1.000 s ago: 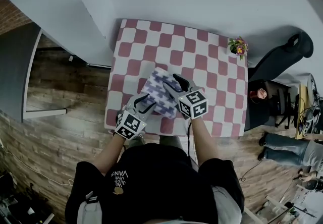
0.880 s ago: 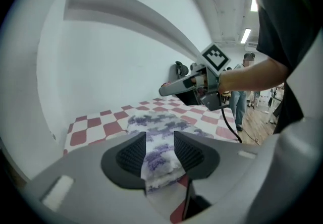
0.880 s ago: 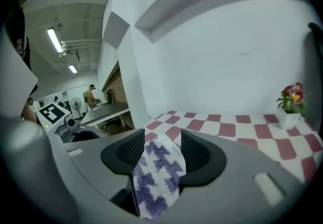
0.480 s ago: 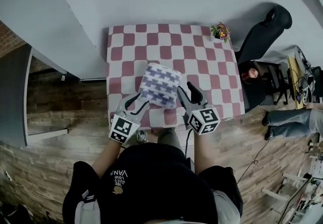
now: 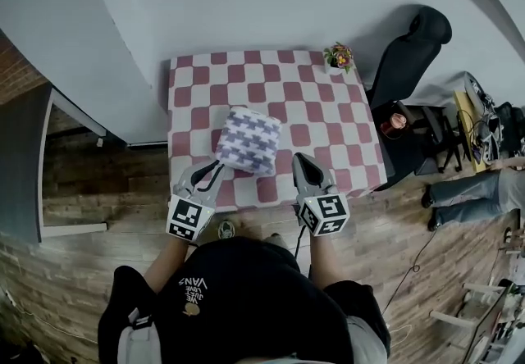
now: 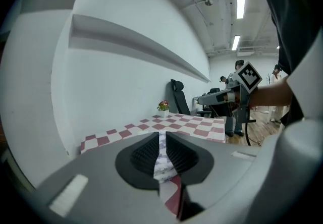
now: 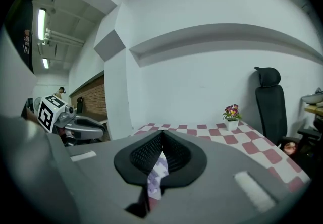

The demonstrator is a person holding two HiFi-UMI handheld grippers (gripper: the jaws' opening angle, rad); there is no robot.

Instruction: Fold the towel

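Towel [image 5: 248,139] lies folded into a small thick rectangle on the red and white checked surface [image 5: 328,120], in its near left part, with the purple and white pattern up. You hold the 2 tools over the near edge of the surface, 1 at each side of the towel. Your left tool [image 5: 212,172] has its tips just beside the near left corner of the towel. Its jaws have just been closing, and only a narrow slit is left between the pads. The towel shows through this slit, but the pads grip nothing. Your right tool [image 5: 302,164] is apart from the towel, to its right. Its jaws have just closed fully, pad against pad, and they hold nothing. A small flower pot [image 5: 338,57] stands at the far right corner of the surface, and a black chair [image 5: 410,51] is just beyond that corner.
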